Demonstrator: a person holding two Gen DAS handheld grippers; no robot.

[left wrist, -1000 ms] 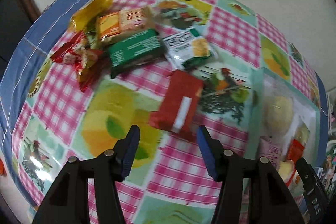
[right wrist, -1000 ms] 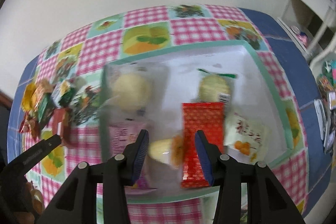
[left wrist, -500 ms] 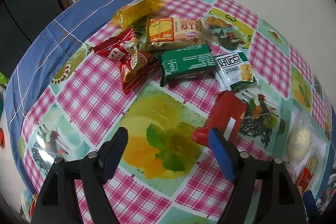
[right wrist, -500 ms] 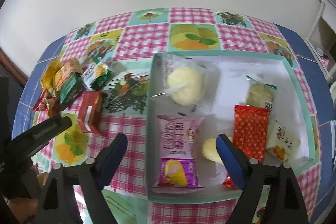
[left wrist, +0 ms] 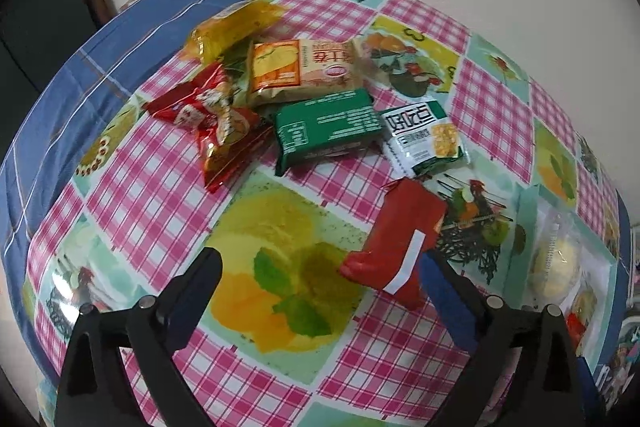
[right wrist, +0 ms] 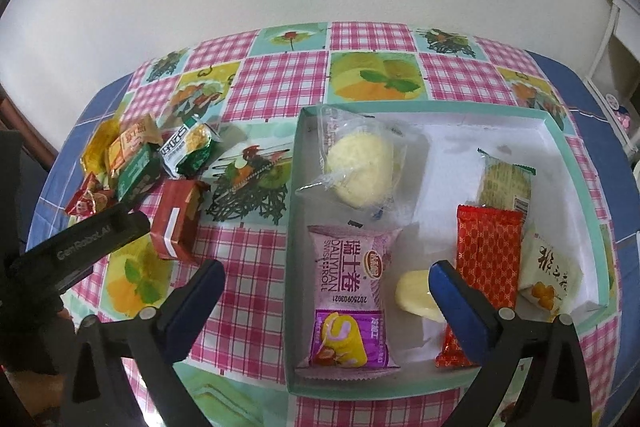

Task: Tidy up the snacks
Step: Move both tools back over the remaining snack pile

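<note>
Both grippers spread wide — left gripper (left wrist: 320,279) beside red packet (left wrist: 394,247).

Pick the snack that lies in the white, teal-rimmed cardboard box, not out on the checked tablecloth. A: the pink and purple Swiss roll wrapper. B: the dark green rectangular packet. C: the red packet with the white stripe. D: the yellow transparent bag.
A: the pink and purple Swiss roll wrapper lies inside the white, teal-rimmed cardboard box, at its left side; the other three lie on the checked tablecloth.
</note>
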